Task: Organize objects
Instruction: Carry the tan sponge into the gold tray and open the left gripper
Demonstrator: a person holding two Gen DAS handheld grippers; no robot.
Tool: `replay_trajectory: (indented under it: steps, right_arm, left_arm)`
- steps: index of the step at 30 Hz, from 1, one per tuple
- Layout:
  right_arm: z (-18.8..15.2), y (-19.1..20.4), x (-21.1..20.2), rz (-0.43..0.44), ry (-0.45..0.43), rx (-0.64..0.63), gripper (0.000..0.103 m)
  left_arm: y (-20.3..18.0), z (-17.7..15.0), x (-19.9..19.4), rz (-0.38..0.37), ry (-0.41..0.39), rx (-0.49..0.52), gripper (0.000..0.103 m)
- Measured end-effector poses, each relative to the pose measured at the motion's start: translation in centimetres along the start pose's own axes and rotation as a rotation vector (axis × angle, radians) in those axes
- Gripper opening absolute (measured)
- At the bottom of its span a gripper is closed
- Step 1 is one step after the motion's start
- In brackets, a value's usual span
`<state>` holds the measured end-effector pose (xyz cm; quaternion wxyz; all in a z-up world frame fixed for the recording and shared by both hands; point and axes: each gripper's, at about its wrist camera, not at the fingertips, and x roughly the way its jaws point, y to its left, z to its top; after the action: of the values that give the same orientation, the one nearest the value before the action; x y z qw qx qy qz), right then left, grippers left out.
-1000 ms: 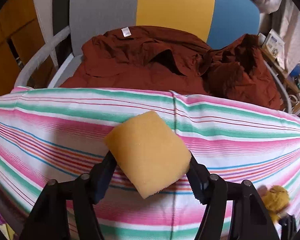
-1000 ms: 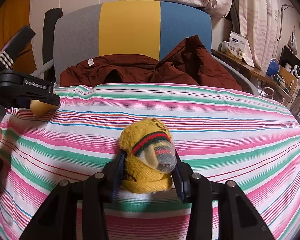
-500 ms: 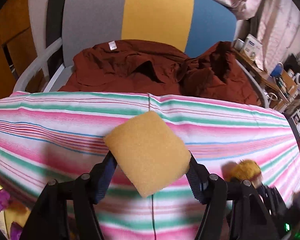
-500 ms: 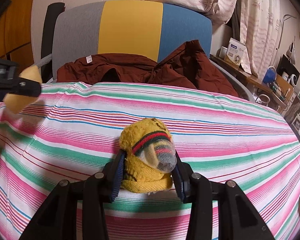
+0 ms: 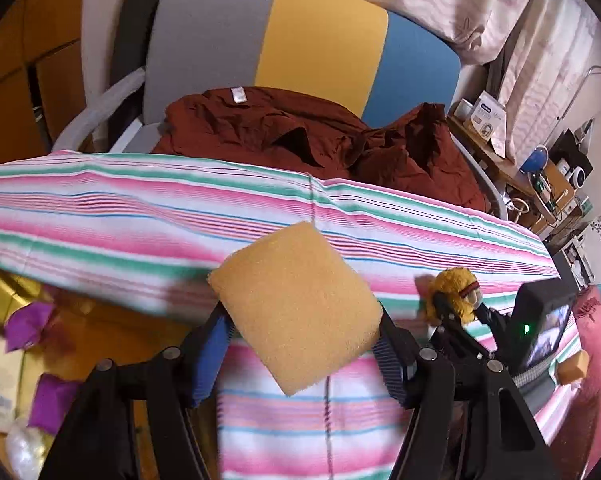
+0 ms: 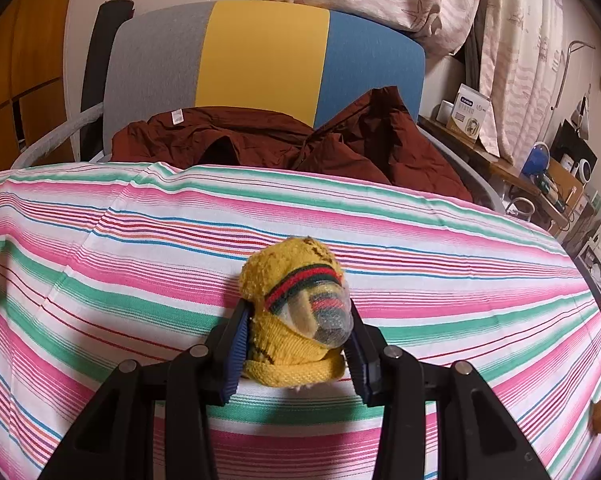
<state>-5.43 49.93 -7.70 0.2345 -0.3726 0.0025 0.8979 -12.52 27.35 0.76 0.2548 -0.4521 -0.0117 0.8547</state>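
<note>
Nearest: left gripper (image 5: 300, 354) clamped on a yellow sponge (image 5: 296, 312), carried in the air over the edge of the striped cloth (image 5: 140, 216); right gripper (image 6: 294, 350) clamped on a rolled yellow sock (image 6: 296, 320), just above the same cloth. Further right, a second sponge piece (image 5: 574, 367) lies loose at the cloth's edge. Beyond, a brown shirt (image 6: 260, 144) heaped on the chair (image 6: 260, 64); both items look mid-carry, nothing visibly placed, so sorting seems mostly left.
</note>
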Motion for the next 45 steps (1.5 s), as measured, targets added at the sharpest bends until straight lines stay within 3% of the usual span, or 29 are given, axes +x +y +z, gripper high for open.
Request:
replay_trajectory:
  steps: [8,17,23,26,28,29,32,38,45]
  right_arm:
    - [-0.2,-0.4,-3.1,0.017,-0.140,0.012,0.043]
    - [-1.4,0.1,-5.3,0.044,-0.131,0.009,0.043]
    - [-2.5,1.0,-6.5,0.055,-0.130,-0.020,0.043]
    - [-2.6,1.5,-6.6,0.044,-0.127,-0.039,0.043]
    - [-2.7,1.7,-6.7,0.037,-0.128,-0.051,0.043]
    - [-2.7,1.8,-6.6,0.033,-0.128,-0.057,0.043]
    - [-2.6,2.1,-6.5,0.026,-0.124,-0.071,0.043]
    - [-2.8,2.4,-6.5,0.019,-0.123,-0.084,0.043]
    - [-2.8,2.4,-6.5,0.018,-0.131,-0.084,0.043]
  left_arm:
    - [5.5,-1.7,-3.5,0.052,-0.020,-0.070,0.067]
    - [11.2,-2.8,-3.2,0.099,0.019,-0.157,0.068]
    - [13.7,-2.5,-1.4,0.161,0.061,-0.158,0.070]
    - [14.8,-2.4,-0.9,0.171,0.073,-0.167,0.075]
    - [15.3,-2.4,-0.8,0.191,0.077,-0.172,0.088]
    - [15.5,-2.4,-1.0,0.204,0.068,-0.177,0.097]
    - [16.0,-2.8,-1.8,0.212,0.036,-0.209,0.101]
    - [16.7,-4.3,-4.5,0.224,-0.019,-0.325,0.102]
    - [14.4,-6.1,-8.0,0.224,-0.111,-0.317,0.103]
